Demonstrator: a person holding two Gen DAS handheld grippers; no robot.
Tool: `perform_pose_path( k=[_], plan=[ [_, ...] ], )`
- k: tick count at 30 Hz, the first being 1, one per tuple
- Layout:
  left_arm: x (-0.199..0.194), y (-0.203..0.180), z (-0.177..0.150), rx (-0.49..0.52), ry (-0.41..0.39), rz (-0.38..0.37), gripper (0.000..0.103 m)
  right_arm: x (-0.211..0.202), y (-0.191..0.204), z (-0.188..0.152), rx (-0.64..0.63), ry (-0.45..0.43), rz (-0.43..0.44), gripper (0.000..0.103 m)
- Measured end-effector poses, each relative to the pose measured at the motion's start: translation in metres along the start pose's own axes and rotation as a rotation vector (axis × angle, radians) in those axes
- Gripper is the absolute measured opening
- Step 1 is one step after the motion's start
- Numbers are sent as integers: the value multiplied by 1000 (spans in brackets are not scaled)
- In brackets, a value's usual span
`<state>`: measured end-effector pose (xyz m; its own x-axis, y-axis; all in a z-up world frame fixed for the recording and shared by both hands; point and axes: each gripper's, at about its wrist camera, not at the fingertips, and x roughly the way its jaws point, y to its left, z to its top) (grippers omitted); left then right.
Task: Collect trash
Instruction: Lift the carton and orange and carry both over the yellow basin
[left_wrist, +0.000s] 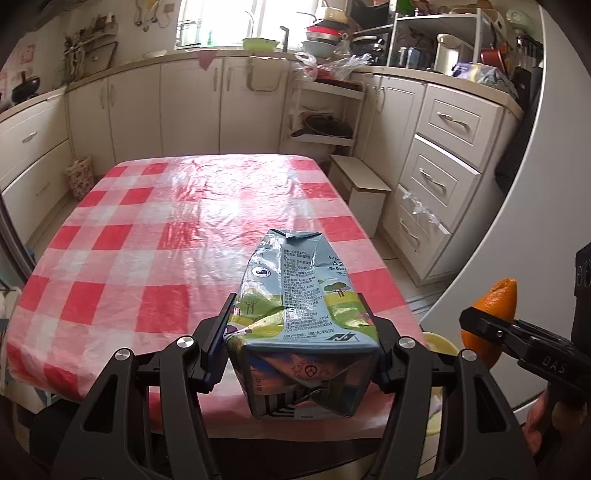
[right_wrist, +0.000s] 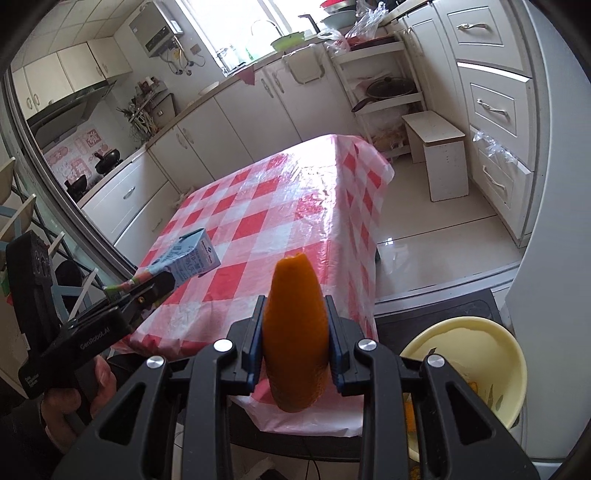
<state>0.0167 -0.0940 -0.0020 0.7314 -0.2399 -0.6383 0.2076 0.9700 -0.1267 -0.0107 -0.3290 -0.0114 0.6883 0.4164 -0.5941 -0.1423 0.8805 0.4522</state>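
**Both tools loaded above the near table edge**

Left tool (left_wrist: 301, 325): closed on one milk carton (left_wrist: 299, 306), fingers pressing its two long sides near the base. Carton is crumpled and dented, lying flat in the grip with its base toward the camera and its folded top pointing to the far end of the table. In the right wrist view the same carton (right_wrist: 192, 258) sticks out from the left tool (right_wrist: 157, 284) at the left, above the near left part of the table.

Right tool (right_wrist: 295, 343): closed on one piece of orange peel (right_wrist: 295, 332), clamped between the two pads, standing upright with its pointed end up. In the left wrist view the peel (left_wrist: 491, 325) shows at the far right, held in the right tool (left_wrist: 480, 323), off the right edge of the table.

Count: one carton, one peel piece, two tools, each holding one item.

Table (left_wrist: 147, 240): red and white checked cloth under clear plastic sheet.

One pale yellow bowl (right_wrist: 491, 354) sits low at the near right, beside the table corner and below the right tool; some scraps inside, too blurred to name. A sliver of the bowl (left_wrist: 439, 341) shows in the left wrist view.
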Motion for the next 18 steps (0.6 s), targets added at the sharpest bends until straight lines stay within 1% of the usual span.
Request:
perform_pose_path(
  k=[6,18],
  plan=[
    [-7,-27,0,34,-4,-43,57,-16,-7,1,15,-38,-30,30],
    [-14,-79,-4,90,5,-143,57,-49,-35,-2,106,-98,-101,31]
  ],
)
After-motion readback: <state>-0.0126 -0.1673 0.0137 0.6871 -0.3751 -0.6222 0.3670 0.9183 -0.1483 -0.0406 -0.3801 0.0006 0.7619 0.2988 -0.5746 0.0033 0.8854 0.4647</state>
